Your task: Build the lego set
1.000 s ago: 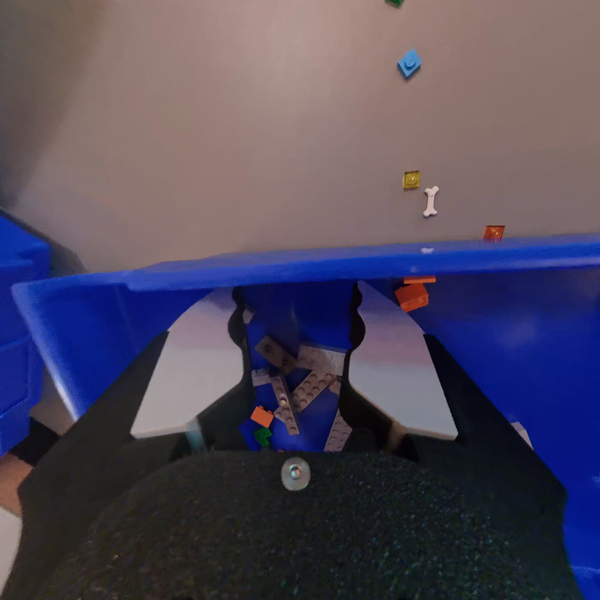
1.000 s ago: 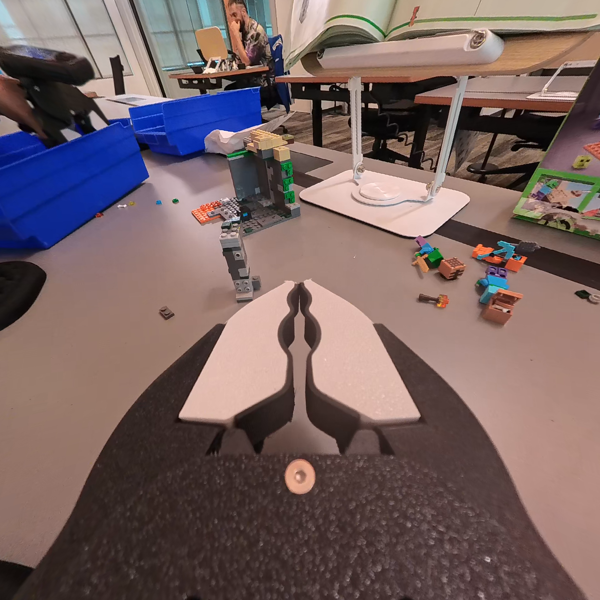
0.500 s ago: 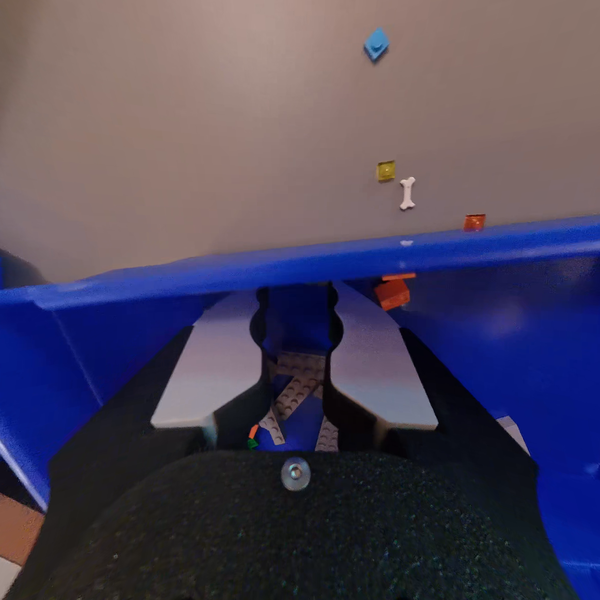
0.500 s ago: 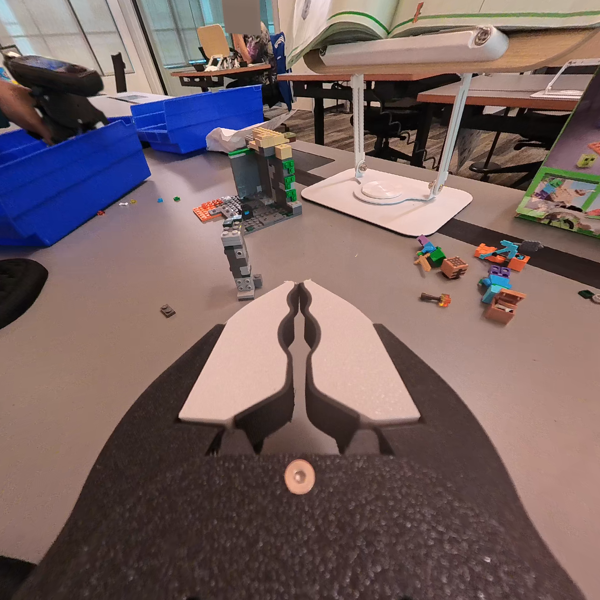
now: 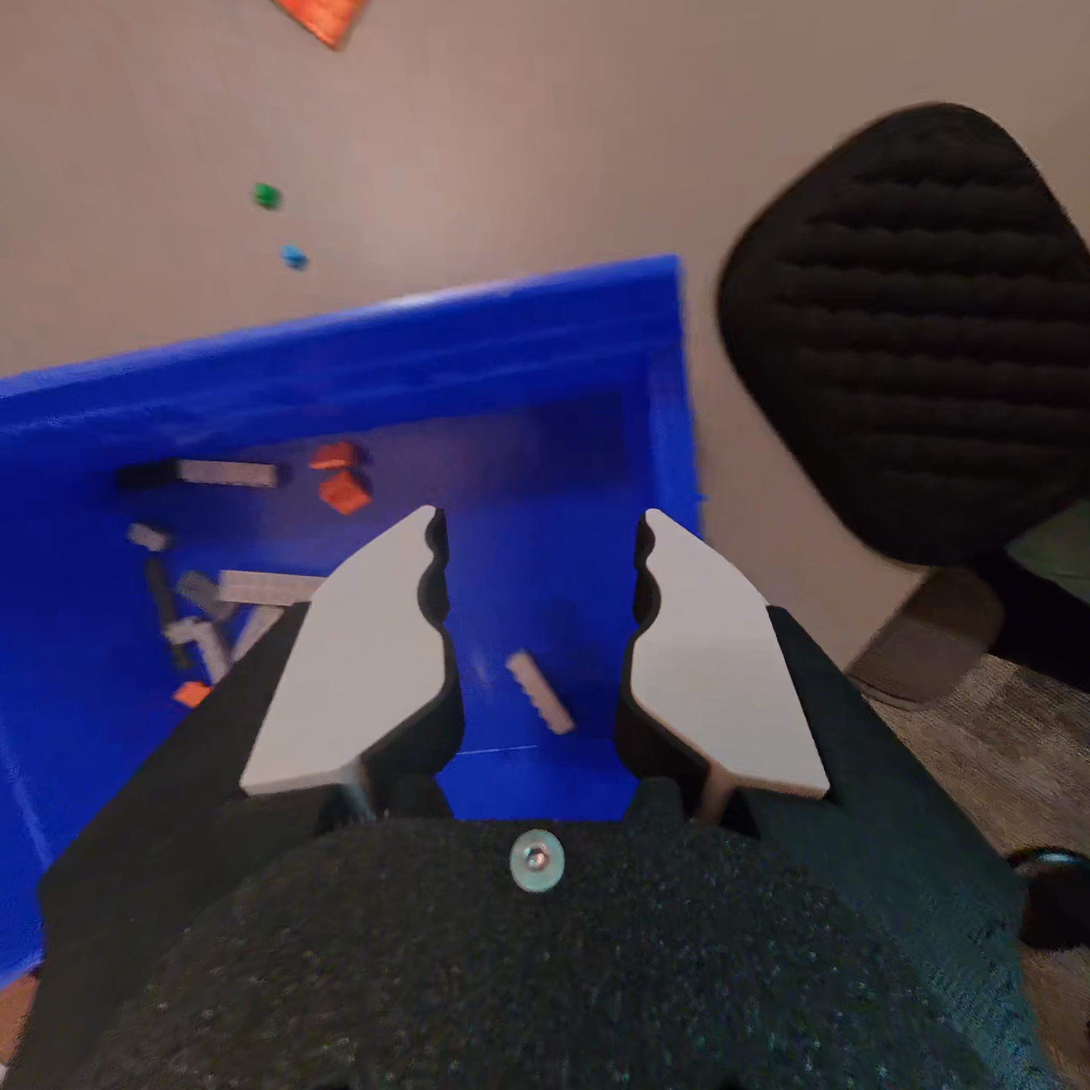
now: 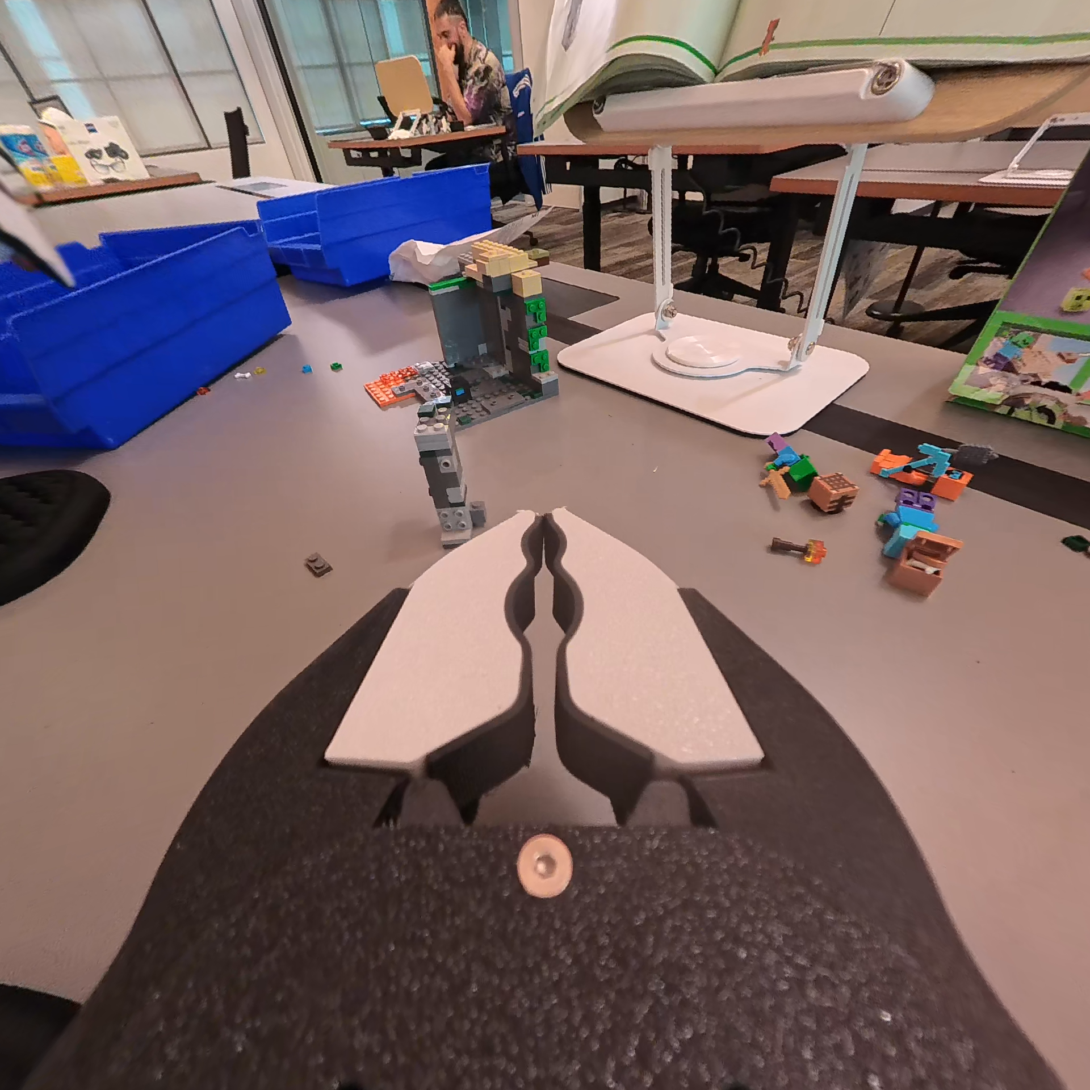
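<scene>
Blue plastic is filling the left wrist view: the left gripper (image 5: 539, 519) is hovering over the open blue bin (image 5: 413, 348) with its jaws spread wide and nothing between them. A light grey plate (image 5: 539, 691) is lying on the bin floor in the gap between the fingers, well below them. More grey pieces (image 5: 236, 596) are sitting in a loose heap at the bin's left side, with two orange bricks (image 5: 342, 481) near the far wall. A black padded chair back (image 5: 920, 336) is showing just beyond the bin's right wall.

Turning to the right wrist view, the right gripper (image 6: 544, 514) is resting low over the grey table (image 6: 767, 678), its fingertips meeting with nothing in them. A grey lego column (image 6: 445, 481) is standing upright just beyond the tips, and behind it the partly built lego set (image 6: 489, 348) is sitting beside a white book stand (image 6: 713, 365). Small figures and loose pieces (image 6: 873, 501) are lying scattered to the right, while the blue bin (image 6: 147, 330) is sitting at far left.
</scene>
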Motion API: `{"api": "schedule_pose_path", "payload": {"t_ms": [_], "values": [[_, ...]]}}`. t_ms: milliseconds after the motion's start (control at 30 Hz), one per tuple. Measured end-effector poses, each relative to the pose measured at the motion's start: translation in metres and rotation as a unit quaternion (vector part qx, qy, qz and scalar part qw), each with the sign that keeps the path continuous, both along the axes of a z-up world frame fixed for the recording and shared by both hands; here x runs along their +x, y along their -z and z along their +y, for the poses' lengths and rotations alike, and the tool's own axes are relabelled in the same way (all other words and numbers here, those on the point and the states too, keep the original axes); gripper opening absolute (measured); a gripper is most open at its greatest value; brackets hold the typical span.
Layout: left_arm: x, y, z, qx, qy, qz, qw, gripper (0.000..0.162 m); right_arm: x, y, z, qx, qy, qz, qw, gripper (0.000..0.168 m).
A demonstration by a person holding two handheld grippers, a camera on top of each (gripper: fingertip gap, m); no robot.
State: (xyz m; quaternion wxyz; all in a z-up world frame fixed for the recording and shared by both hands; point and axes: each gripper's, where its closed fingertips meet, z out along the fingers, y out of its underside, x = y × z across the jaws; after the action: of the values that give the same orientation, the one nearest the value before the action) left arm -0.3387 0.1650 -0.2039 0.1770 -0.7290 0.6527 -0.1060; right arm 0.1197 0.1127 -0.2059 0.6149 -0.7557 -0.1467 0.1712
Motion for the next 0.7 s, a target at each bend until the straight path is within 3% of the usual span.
{"api": "schedule_pose_path", "payload": {"t_ms": [100, 233, 300, 367, 533, 700], "values": [[-0.002, 0.022, -0.038, -0.007, -0.012, 0.040, 0.999, 0.062, -0.003, -0.001, 0.000, 0.000, -0.004, 0.000, 1.000, 0.000], [-0.016, 0.063, -0.055, 0.010, -0.029, 0.120, 0.992, 0.062, -0.005, -0.002, -0.001, 0.003, -0.009, -0.003, 1.000, 0.000], [-0.022, 0.078, -0.053, 0.022, -0.038, 0.152, 0.987, 0.051, -0.005, -0.004, -0.001, 0.006, -0.008, -0.003, 1.000, 0.000], [-0.029, 0.085, -0.049, 0.044, -0.033, 0.182, 0.982, 0.027, -0.004, -0.006, -0.002, 0.009, -0.005, -0.004, 1.000, 0.000], [-0.036, 0.080, -0.043, 0.053, -0.054, 0.185, 0.980, 0.026, -0.001, -0.011, -0.004, 0.015, -0.001, -0.001, 1.000, 0.000], [-0.048, 0.042, -0.033, 0.074, -0.078, 0.154, 0.982, 0.028, -0.003, -0.011, -0.005, 0.017, -0.004, -0.006, 1.000, 0.000]]}}
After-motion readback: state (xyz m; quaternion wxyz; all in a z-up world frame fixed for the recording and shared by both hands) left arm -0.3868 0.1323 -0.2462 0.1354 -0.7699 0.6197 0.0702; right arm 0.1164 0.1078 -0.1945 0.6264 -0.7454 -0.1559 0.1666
